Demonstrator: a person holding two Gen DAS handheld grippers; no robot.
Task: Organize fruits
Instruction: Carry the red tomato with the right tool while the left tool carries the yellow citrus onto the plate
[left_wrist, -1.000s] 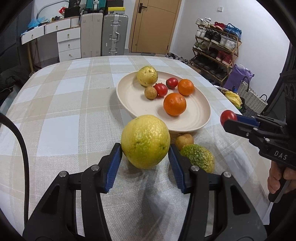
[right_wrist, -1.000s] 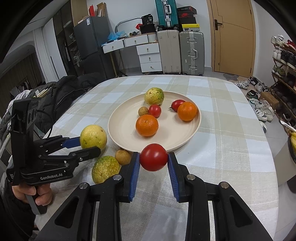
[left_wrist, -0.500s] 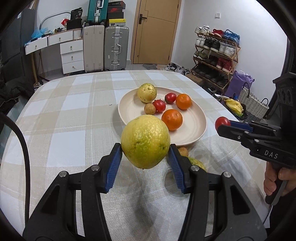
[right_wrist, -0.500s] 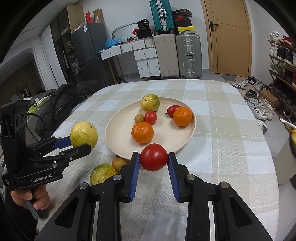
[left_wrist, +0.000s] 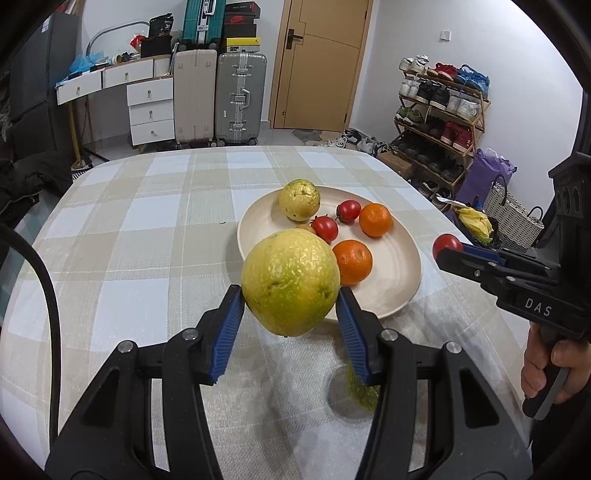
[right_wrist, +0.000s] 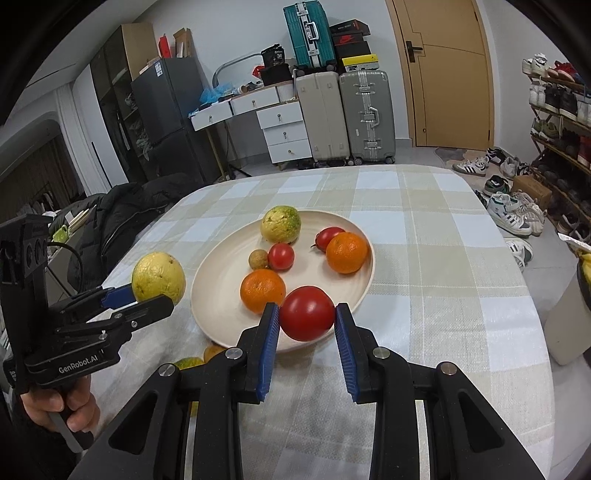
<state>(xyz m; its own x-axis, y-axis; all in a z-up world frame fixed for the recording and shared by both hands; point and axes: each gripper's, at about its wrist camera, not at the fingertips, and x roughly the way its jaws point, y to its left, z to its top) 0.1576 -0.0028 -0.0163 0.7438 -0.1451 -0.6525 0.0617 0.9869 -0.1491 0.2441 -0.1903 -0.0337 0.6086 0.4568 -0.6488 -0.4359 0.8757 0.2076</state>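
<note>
My left gripper (left_wrist: 290, 306) is shut on a large yellow-green guava (left_wrist: 290, 281) and holds it in the air just left of the cream plate (left_wrist: 404, 284); it also shows in the right wrist view (right_wrist: 158, 275). My right gripper (right_wrist: 306, 325) is shut on a red tomato (right_wrist: 307, 312) above the plate's near rim (right_wrist: 364, 291). The plate holds a guava (right_wrist: 280, 223), two oranges (right_wrist: 263, 290), two tomatoes (right_wrist: 281, 256) and a small brown fruit (right_wrist: 258, 259).
A green guava (left_wrist: 360, 387) and a small brown fruit (right_wrist: 212, 350) lie on the checked tablecloth (left_wrist: 129, 240) beside the plate's near side, partly hidden by the fingers. The table's right edge drops off to a shoe rack (left_wrist: 439, 122) and baskets.
Both grippers have risen with their fruit held. The plate now looks lower and farther in both views, and the loose fruits on the cloth have slipped behind the fingers.
</note>
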